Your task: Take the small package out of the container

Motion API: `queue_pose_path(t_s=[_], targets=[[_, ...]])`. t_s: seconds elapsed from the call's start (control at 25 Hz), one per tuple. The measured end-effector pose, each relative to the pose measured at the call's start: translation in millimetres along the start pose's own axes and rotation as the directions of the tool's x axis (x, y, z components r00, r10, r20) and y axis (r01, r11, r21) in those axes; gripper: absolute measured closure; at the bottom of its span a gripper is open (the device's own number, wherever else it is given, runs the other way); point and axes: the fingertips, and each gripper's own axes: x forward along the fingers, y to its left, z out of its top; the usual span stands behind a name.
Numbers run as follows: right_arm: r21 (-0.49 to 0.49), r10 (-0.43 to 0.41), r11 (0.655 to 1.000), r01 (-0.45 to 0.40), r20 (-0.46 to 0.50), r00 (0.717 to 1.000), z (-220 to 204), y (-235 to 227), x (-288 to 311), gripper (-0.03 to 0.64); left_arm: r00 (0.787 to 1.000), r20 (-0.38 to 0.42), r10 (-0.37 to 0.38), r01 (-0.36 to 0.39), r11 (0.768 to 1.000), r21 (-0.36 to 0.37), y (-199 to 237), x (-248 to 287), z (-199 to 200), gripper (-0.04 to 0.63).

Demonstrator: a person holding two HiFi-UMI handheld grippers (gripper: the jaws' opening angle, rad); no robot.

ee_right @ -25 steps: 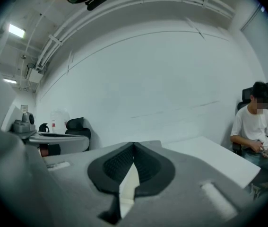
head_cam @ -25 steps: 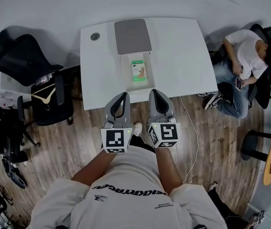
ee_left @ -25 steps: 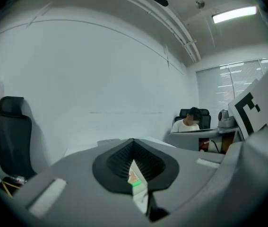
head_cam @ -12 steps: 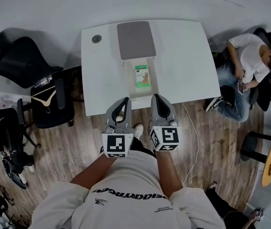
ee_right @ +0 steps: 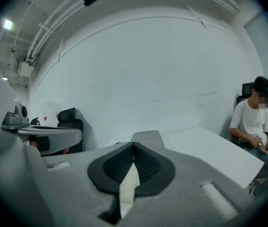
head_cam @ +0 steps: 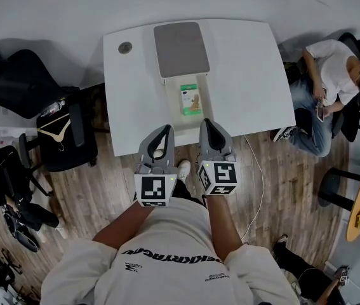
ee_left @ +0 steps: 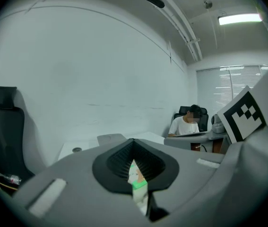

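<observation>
Head view: small package (head_cam: 190, 98) in container (head_cam: 205, 100); own views: left hand-held gripper (ee_left: 134, 141), right hand-held gripper (ee_right: 134, 145) closed.

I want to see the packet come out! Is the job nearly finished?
Not yet. Done: the container is open, its gray lid lying behind it. In hand: the left hand-held gripper and right hand-held gripper hover at the near edge of the table, both shut and empty. Left: the small package lies inside the container; it must be gripped and lifted out.

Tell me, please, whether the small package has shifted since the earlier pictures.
No: the small package still lies in the middle of the container on the white table.
</observation>
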Motion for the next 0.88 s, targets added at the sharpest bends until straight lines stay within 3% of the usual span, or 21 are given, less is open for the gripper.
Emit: queue_pose_path(t_s=[0.88], targets=[[-0.017, -0.007, 1.0, 0.005, -0.105, 0.994, -33, -9, 51, 0.62, 0.997, -0.072, -0.001, -0.001, 1.0, -0.024, 16, 34, -26, 0.592]])
